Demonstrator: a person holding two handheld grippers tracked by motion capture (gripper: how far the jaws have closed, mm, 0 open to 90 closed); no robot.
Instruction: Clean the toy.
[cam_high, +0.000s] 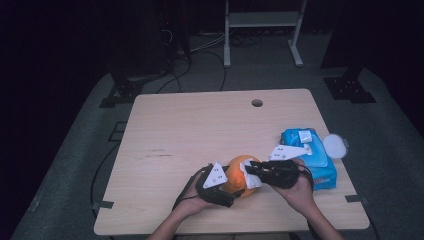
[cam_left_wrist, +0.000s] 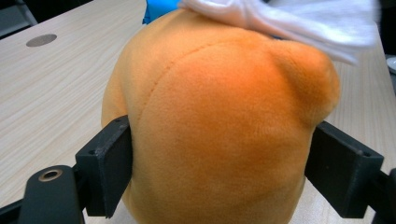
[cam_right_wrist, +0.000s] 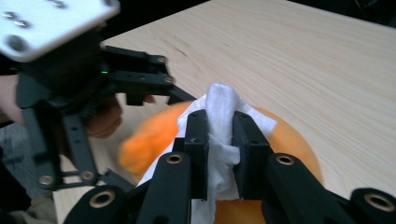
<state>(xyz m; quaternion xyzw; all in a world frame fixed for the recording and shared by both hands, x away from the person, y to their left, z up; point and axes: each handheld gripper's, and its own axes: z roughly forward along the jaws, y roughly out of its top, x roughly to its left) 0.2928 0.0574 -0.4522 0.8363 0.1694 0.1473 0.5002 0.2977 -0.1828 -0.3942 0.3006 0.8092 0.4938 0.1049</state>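
An orange plush toy (cam_high: 239, 175) sits near the front of the wooden table (cam_high: 200, 130). My left gripper (cam_high: 231, 192) is shut on the plush toy (cam_left_wrist: 219, 126), one black pad on each flank. A white wipe (cam_right_wrist: 219, 135) is pinched between the pads of my right gripper (cam_right_wrist: 219, 140), which comes in from the right (cam_high: 249, 176) and holds the wipe (cam_high: 250, 177) against the top of the toy (cam_right_wrist: 289, 140). In the left gripper view the wipe (cam_left_wrist: 289, 23) lies across the toy's upper edge.
A blue pack of wipes (cam_high: 310, 157) with its white lid (cam_high: 334, 146) flipped open lies just right of the hands. A round cable hole (cam_high: 257, 103) is at the far side of the table. Table legs (cam_high: 262, 30) stand beyond on the grey floor.
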